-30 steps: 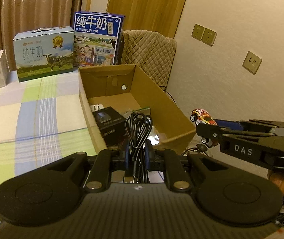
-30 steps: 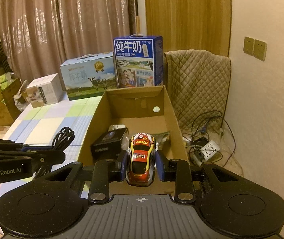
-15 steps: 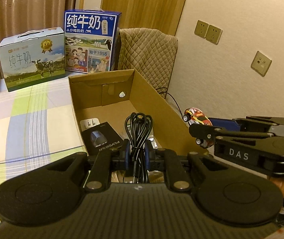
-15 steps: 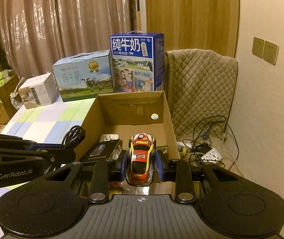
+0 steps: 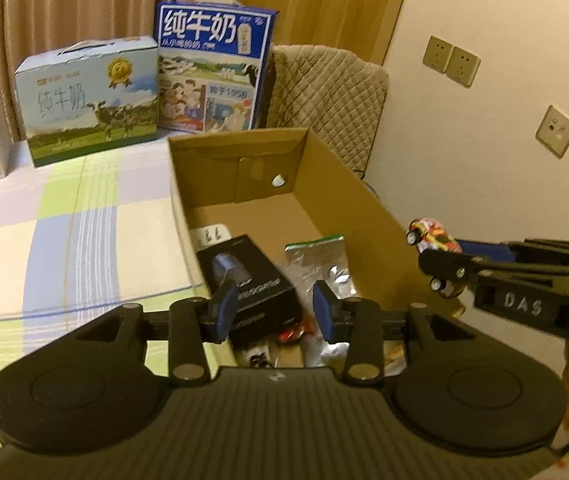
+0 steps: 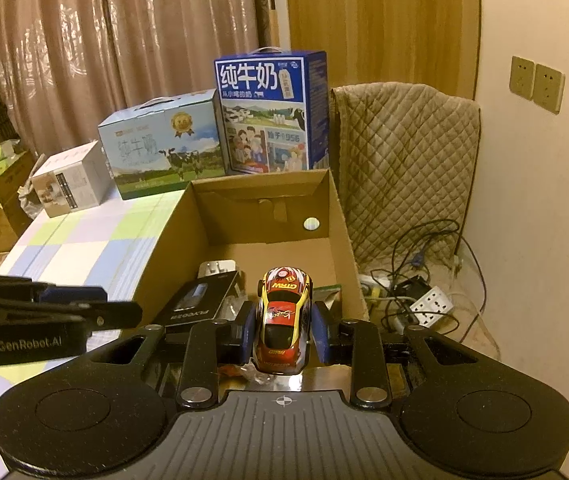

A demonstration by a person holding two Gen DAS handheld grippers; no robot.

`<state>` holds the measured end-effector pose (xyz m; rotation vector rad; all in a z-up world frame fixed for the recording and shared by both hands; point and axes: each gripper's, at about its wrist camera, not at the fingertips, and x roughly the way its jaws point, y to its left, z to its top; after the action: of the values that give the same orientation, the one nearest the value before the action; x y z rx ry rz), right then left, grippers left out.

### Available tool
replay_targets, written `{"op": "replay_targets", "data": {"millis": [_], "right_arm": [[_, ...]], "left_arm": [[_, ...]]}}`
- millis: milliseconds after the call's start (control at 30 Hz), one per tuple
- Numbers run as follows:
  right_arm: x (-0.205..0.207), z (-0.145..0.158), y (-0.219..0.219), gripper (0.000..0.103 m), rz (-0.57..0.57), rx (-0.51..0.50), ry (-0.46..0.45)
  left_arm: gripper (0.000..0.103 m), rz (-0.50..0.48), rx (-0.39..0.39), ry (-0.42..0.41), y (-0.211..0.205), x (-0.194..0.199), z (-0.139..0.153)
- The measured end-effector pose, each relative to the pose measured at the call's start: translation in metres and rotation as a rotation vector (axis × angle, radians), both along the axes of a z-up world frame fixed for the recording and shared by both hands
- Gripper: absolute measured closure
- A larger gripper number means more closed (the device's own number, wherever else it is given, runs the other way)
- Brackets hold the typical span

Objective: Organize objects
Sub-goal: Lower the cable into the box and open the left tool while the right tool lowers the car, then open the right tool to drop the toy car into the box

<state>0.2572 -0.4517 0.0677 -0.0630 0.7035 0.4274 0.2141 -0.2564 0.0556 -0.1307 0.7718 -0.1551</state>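
Observation:
My left gripper [image 5: 274, 308] hangs over the near end of the open cardboard box [image 5: 364, 216]; its jaws are opening and nothing is between the blue pads. Below it in the box lie a black product box [image 5: 252, 284], a foil packet [image 5: 320, 260] and a white plug [image 5: 212, 234]. The black cable is out of sight. My right gripper [image 6: 284, 320] is shut on a red and yellow toy car [image 6: 284, 312], held above the box's near right part. In the left wrist view the car [image 5: 432, 236] shows at the right gripper's tip beside the box's right wall.
Two milk cartons [image 6: 272, 116] [image 6: 160, 148] and a small white box [image 6: 68, 184] stand at the back of the checked tablecloth [image 5: 64, 232]. A quilted chair [image 6: 404, 152] and a power strip with cables [image 6: 428, 300] lie right of the box, by the wall.
The left gripper has let go of the black cable and its jaws have spread. Both grippers have moved forward over the box. The right one still holds the car.

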Motion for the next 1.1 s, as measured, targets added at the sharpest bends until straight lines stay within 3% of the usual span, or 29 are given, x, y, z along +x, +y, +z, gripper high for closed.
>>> {"op": "replay_targets", "data": {"millis": [833, 1033, 1100], "right_arm": [[0.000, 0.004, 0.001, 0.076, -0.003, 0.020, 0.004], [0.013, 0.001, 0.002, 0.076, -0.006, 0.047, 0.009], [0.019, 0.001, 0.001, 0.075, 0.005, 0.080, 0.007]], "left_arm": [[0.043, 0.004, 0.014, 0.016, -0.008, -0.009, -0.007], [0.032, 0.011, 0.017, 0.013, -0.003, -0.007, -0.009], [0.024, 0.019, 0.017, 0.013, -0.001, -0.006, -0.011]]}}
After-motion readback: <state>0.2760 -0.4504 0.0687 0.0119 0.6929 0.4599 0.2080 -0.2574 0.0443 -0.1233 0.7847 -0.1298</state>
